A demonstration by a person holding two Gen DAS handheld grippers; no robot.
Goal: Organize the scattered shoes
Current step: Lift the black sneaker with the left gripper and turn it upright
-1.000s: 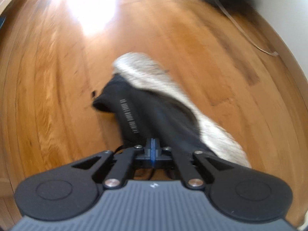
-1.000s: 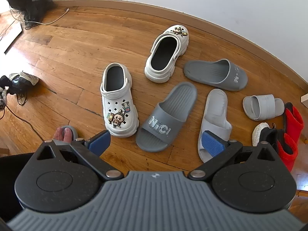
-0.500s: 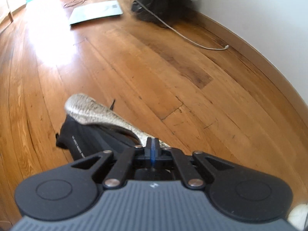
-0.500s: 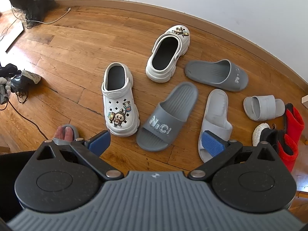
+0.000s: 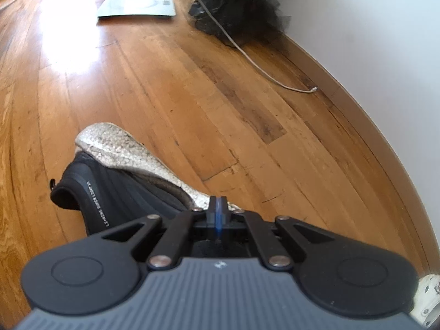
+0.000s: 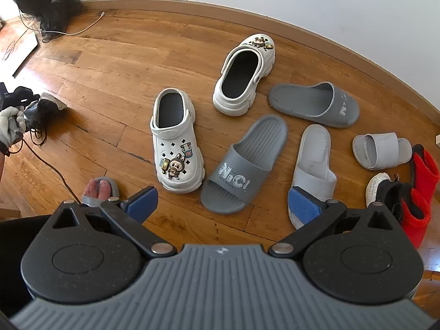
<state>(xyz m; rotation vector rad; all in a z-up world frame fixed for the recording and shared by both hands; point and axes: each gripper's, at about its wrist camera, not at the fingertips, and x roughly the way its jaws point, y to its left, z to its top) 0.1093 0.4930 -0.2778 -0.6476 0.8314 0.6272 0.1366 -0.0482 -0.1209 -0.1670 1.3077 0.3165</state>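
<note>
- Lifted and swung since a second ago: black sneaker (image 5: 121, 192) with its speckled white sole uppermost, now framed against more wall and skirting board than before, motion blur gone.
- Left gripper (image 5: 218, 211) clenched fully, grasping the black sneaker near its sole edge; shoe hanging sole-up over the wooden floor (image 5: 192, 96).
- Same shoe seen small at the left edge of the right wrist view, carried beside a gloved hand (image 6: 9, 126), laces dangling.
- Right gripper (image 6: 222, 206) released, blue pads (image 6: 302, 209) spread wide, nothing between them, unmoved above the shoe pile.
- White clogs, two: one with cartoon charms (image 6: 176, 143) toe toward the camera, another (image 6: 244, 74) toe toward the wall.
- Dark grey slides, two: one lettered (image 6: 244, 165) lying just beside the charm clog, one (image 6: 316, 104) nearer the wall.
- Light grey slides, two: one (image 6: 313, 162) partly behind the right pad, one (image 6: 382, 151) farther right.
- Second black sneaker (image 6: 385, 192), one, speckled sole showing, touching red shoes.
- Red shoes (image 6: 420, 187), two, at the right edge.
- Bare toes in a grey slide (image 6: 100, 189), one foot, near the left pad.
- White cable (image 5: 264, 71), one, trailing from black netting (image 5: 242, 5) by the wall; flat grey scale (image 5: 137, 5), one, on the floor.
</note>
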